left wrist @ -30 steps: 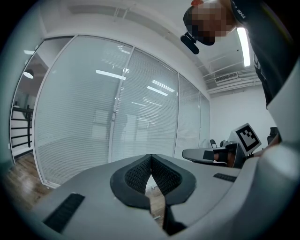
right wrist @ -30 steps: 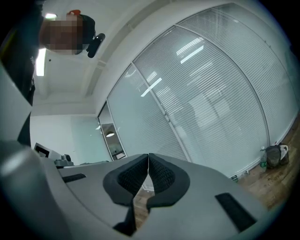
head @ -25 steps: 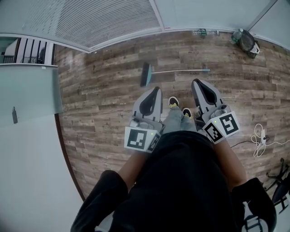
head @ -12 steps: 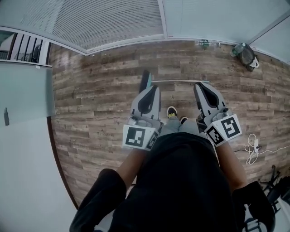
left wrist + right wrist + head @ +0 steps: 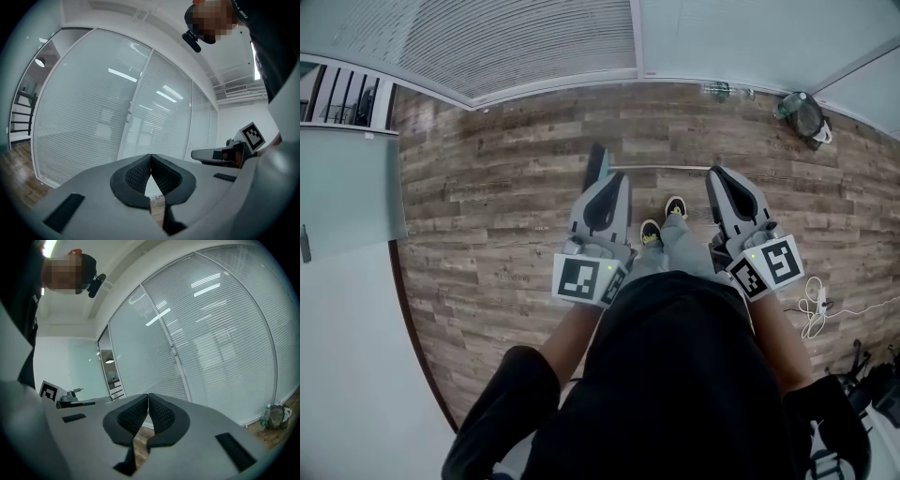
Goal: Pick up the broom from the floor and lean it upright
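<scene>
In the head view the broom [image 5: 661, 169] lies flat on the wooden floor [image 5: 487, 216], parallel to the far edge where the floor meets the glass wall [image 5: 534, 47], just ahead of the person's shoes [image 5: 676, 207]. Its thin pale handle runs to the right. Its dark bluish head, at the left end, is partly hidden behind the left gripper [image 5: 621, 180]. The right gripper [image 5: 718, 174] sits over the handle's other end. Both seem held at waist height, clear of the broom, so the step in hand is the reach down.

To do it well, the fingers should open before they descend and close squarely across the handle, since so slim a rod would likely twist or slip in a skewed pinch. Taking it with one gripper nearer the head and the other further along should let the head stay on the floor as a pivot while the handle swings up toward the wall.

In the left gripper view the ribbed fingers [image 5: 136, 174] meet tip to tip with nothing between them. The camera looks level at the blinds, with the right gripper alongside and no broom in sight.

In the right gripper view the fingers [image 5: 133, 417] are likewise pressed together and empty, and a bag [image 5: 277, 417] rests at the foot of the wall
</scene>
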Action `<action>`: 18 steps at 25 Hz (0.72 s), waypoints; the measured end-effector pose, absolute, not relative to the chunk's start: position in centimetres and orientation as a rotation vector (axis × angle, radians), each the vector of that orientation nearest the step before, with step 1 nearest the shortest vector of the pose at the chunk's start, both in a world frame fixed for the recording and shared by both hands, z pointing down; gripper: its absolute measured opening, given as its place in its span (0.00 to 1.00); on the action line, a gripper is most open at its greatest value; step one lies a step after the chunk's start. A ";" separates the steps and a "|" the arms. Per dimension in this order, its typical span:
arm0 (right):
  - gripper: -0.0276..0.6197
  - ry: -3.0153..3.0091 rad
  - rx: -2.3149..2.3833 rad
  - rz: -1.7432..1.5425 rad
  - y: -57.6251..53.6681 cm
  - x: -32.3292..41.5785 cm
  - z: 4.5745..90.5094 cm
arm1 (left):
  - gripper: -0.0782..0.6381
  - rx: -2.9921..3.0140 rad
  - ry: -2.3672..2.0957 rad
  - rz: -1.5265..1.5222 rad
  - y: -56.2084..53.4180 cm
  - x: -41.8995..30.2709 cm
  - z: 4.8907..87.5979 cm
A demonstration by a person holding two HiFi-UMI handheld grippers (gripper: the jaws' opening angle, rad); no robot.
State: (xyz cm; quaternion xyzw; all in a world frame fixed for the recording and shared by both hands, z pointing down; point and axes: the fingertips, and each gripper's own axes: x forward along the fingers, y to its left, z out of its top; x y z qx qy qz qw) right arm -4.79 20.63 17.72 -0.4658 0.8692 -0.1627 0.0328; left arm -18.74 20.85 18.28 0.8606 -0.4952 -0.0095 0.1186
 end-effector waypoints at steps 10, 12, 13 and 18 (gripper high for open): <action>0.07 2.676 -1.394 -0.502 15.8 -2.5 17.4 | 0.14 2.531 -1.455 0.025 16.3 -16.1 17.9; 0.07 2.667 -1.392 -0.500 14.7 -1.2 17.4 | 0.14 2.541 -1.452 0.043 15.2 -14.9 17.6; 0.07 2.659 -1.393 -0.499 14.1 -0.5 17.4 | 0.14 2.547 -1.452 0.051 14.6 -14.2 17.5; 0.07 2.560 -1.401 -0.514 10.8 3.1 17.5 | 0.14 2.603 -1.422 0.149 11.6 -10.8 17.3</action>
